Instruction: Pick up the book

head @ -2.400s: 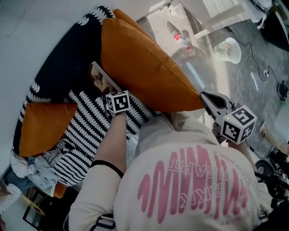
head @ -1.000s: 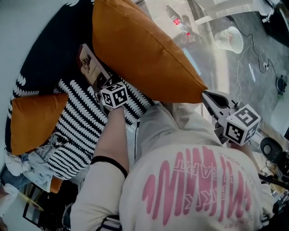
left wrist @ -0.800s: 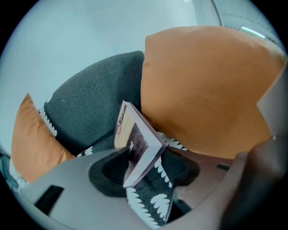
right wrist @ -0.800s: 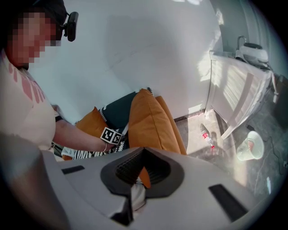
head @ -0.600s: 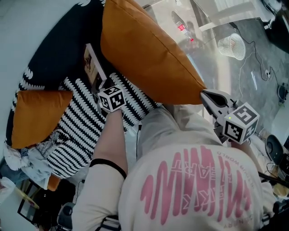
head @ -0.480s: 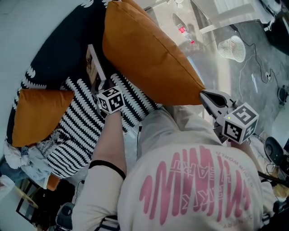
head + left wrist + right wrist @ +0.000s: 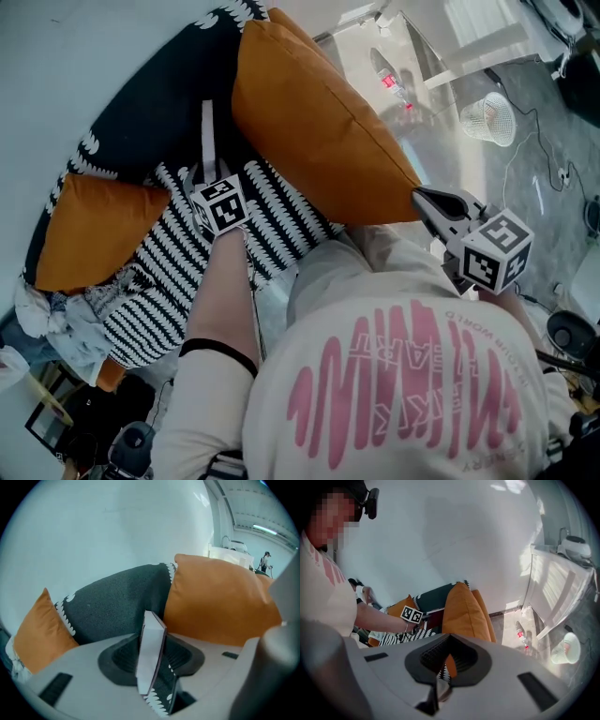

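Observation:
The book (image 7: 207, 127) stands on edge in the head view, lifted off the striped throw (image 7: 169, 272) beside the big orange pillow (image 7: 319, 131). My left gripper (image 7: 206, 174) has it between its jaws, which are closing, and the pads press on its two covers. In the left gripper view the book (image 7: 150, 658) shows edge-on with pale pages, in the left gripper (image 7: 151, 641). My right gripper (image 7: 422, 195) hangs by the person's right side, shut and empty. In the right gripper view, the right gripper (image 7: 449, 641) points at the sofa, where the book's dark cover (image 7: 433, 618) shows.
A small orange cushion (image 7: 103, 230) and a dark back cushion (image 7: 150, 112) flank the book's spot. On the floor at the right are a plastic bottle (image 7: 394, 84), a white wire basket (image 7: 487, 117) and cables. Crumpled cloth (image 7: 66, 333) lies at the sofa's near end.
The book lay flat against the big pillow; it has tipped up onto its edge and risen with the left gripper, whose jaws closed on it. The right gripper has hardly moved.

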Tool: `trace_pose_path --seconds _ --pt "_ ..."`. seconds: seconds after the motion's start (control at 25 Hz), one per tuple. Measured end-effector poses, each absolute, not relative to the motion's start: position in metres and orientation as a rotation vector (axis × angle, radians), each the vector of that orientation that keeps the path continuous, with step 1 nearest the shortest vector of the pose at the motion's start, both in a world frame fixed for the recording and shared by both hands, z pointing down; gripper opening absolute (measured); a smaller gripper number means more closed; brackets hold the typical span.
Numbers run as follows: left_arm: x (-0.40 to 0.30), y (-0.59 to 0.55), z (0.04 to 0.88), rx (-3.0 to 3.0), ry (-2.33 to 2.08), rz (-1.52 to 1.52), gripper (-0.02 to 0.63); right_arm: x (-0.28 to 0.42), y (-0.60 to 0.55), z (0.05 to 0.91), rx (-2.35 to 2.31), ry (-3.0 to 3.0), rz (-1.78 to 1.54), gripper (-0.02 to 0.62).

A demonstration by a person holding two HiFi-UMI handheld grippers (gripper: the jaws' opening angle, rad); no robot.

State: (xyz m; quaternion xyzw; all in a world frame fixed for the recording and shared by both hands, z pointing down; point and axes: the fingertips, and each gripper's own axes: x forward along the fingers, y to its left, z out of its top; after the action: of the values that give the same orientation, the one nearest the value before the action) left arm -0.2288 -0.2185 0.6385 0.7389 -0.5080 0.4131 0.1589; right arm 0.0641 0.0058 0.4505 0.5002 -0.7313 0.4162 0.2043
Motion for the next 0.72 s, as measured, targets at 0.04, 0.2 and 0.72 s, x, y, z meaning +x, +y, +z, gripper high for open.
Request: trace_pose_path --seconds 0.04,0.2,0.72 --pt "-0.23 -0.222 0.634 2.108 -1.464 1.154 0.164 0.064 0.005 0.449 1.395 -2.047 1.154 0.009" --pt "-0.234 -0.233 0.615 2.083 -1.516 1.05 0.158 0.065 0.005 0.443 1.388 -2.07 1.136 0.009" --pt "-0.262 -0.222 0.566 1.947 -1.62 0.732 0.156 0.072 -0.035 0.422 1.338 -2.219 1.015 0.009"
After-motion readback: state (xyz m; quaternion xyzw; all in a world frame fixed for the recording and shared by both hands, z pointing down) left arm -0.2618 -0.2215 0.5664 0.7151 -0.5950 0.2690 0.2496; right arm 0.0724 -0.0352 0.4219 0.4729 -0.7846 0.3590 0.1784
